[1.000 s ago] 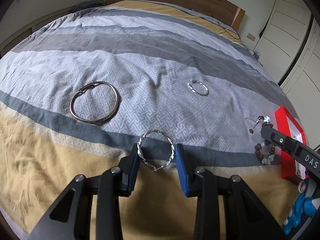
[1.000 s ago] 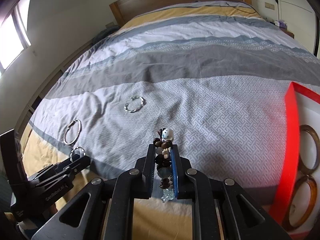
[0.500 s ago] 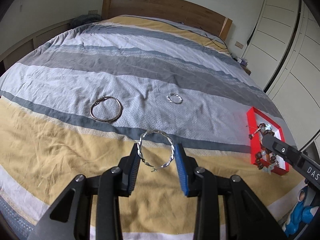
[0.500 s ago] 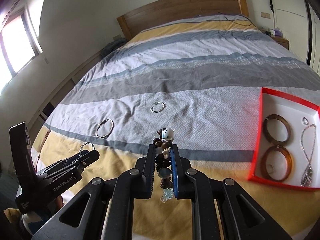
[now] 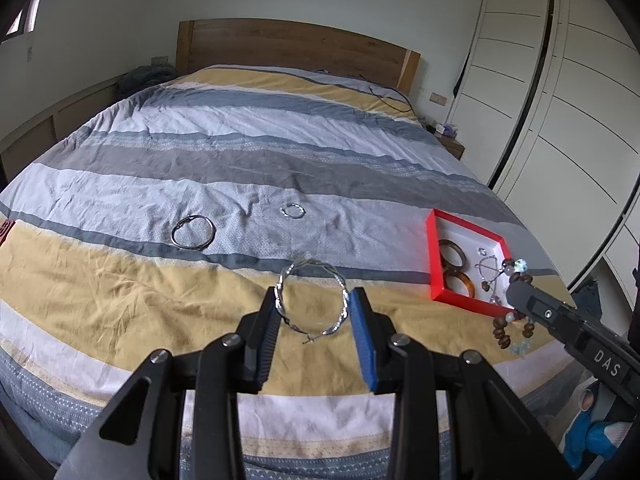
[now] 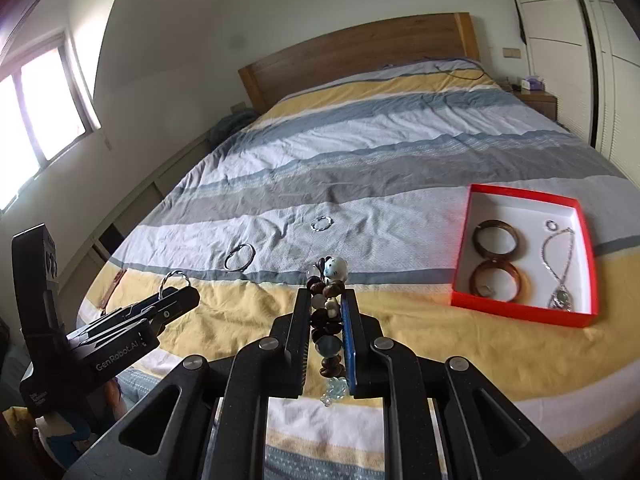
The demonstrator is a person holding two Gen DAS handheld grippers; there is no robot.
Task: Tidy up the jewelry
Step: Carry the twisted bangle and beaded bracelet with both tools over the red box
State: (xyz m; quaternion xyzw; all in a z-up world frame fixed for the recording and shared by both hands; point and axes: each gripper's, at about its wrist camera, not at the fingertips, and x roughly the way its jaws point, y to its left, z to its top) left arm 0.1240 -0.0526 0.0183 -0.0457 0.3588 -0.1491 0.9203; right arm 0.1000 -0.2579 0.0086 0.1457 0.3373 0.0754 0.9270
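Note:
My left gripper (image 5: 314,300) is shut on a twisted silver bangle (image 5: 312,276) and holds it above the bed's yellow stripe. My right gripper (image 6: 326,300) is shut on a brown beaded bracelet (image 6: 326,312) with a white and blue bead, also held above the bed. A red jewelry box (image 6: 524,310) lies on the bed to the right, holding two brown bangles (image 6: 496,236) and a silver necklace (image 6: 560,264). A plain silver bangle (image 5: 193,232) and a small twisted silver ring (image 5: 293,211) lie on the grey stripe. The right gripper also shows in the left wrist view (image 5: 516,292).
The striped bed cover (image 5: 280,152) fills the scene, with a wooden headboard (image 5: 296,48) at the far end. White wardrobe doors (image 5: 560,100) stand at the right. A window (image 6: 40,112) is at the left. A nightstand (image 6: 538,102) stands by the headboard.
Both grippers have risen and pulled back from the bed, each still holding its piece. The red box has come fully into view.

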